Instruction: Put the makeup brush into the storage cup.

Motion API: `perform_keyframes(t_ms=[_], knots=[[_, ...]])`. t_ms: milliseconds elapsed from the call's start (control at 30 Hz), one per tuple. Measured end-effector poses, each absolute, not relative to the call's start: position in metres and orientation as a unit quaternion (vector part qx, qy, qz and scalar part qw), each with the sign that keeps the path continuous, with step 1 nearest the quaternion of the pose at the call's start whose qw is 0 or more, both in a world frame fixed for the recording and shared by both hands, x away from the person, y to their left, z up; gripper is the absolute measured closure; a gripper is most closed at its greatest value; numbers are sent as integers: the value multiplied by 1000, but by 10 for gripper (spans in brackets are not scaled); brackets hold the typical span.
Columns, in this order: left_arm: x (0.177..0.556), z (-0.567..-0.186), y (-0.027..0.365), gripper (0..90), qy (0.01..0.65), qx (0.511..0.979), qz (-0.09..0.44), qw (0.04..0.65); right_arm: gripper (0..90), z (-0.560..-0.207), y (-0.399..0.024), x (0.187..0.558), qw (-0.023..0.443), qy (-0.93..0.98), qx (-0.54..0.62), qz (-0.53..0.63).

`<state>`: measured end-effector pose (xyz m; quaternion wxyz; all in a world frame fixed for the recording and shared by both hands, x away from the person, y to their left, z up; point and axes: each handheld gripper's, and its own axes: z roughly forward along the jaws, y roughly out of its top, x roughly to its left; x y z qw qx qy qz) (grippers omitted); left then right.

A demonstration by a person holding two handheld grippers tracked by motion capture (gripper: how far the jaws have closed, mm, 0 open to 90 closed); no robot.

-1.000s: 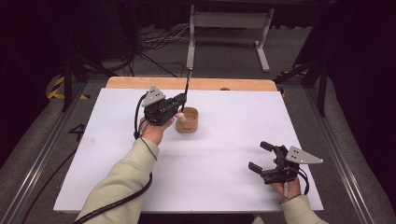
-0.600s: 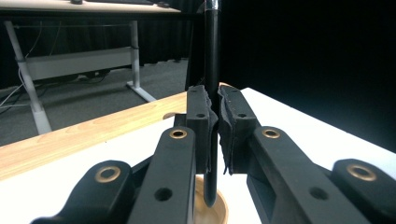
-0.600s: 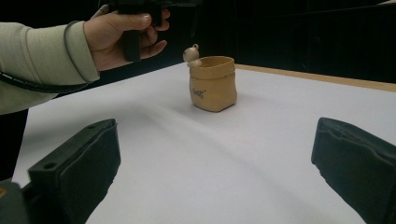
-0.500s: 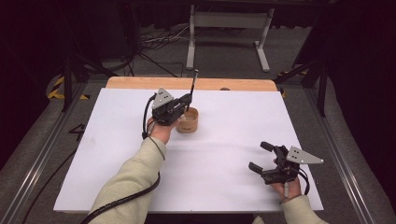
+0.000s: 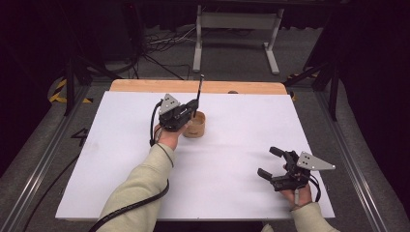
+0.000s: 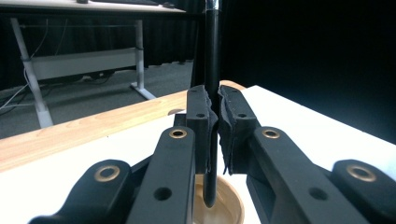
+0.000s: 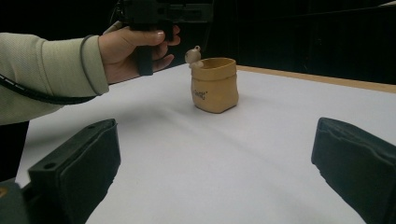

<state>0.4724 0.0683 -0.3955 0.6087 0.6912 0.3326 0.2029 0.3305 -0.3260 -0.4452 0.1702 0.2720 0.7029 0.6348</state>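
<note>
The left gripper [image 6: 214, 126], fingers clamped on an upright black pen [image 6: 212, 70] whose tip sits inside the tan pot [image 5: 195, 124] on the worktop [image 5: 121, 159], should probably lower straight before releasing, while the right gripper [image 5: 271, 163] waits wide open, empty.

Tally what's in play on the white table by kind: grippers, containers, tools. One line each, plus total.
Grippers: 2, the left gripper shut on the pen, the right gripper with jaws open.
Containers: 1, a tan sack-shaped pot.
Tools: 1, a black pen held upright, its lower end over the pot's mouth.
Total: 4.
</note>
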Motion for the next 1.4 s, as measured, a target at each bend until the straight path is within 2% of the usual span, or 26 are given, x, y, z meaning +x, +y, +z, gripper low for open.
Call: perform_keyframes(t_ms=[1400], knots=[[469,-430,58,829,342,706,203,586,15,-445,-325,330,162,703,265,640]])
